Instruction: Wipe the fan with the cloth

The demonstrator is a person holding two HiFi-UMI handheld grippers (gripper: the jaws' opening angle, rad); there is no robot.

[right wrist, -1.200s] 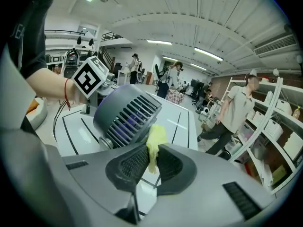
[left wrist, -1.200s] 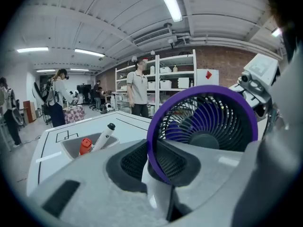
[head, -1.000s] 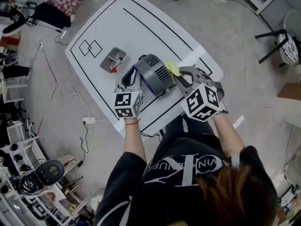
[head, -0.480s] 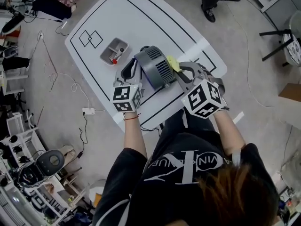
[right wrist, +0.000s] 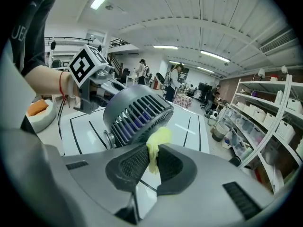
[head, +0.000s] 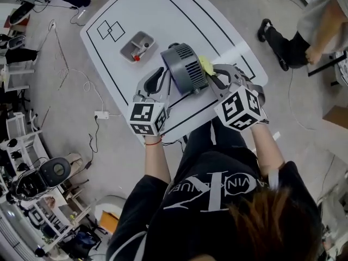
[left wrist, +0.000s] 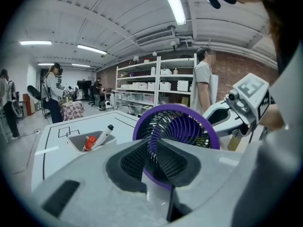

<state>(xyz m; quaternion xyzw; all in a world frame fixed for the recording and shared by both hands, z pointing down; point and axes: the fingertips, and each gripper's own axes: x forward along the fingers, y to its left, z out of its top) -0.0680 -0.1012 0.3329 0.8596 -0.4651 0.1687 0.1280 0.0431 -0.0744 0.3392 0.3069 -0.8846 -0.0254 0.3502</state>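
Note:
A small grey fan (head: 185,68) with a purple front ring (left wrist: 176,126) is held just above the white table (head: 141,10), near its front edge. My left gripper (head: 163,79) (left wrist: 154,161) is shut on the fan's purple rim and front grille; its jaws have just been closing with that rim between them. My right gripper (head: 213,76) (right wrist: 152,163) is shut on a yellow cloth (head: 206,65) (right wrist: 157,142). The cloth presses against the fan's grey rear grille (right wrist: 135,110) from the right.
A grey tray (head: 132,45) (left wrist: 75,143) with a marker and a red item sits on the table behind the fan. A person (head: 310,26) stands on the floor at the far right. Cables and a power strip (head: 102,115) lie left of the table.
My left gripper has lifted and carried the fan a little up and away from me. The right gripper and cloth stay against the fan. A person has walked in at the top right.

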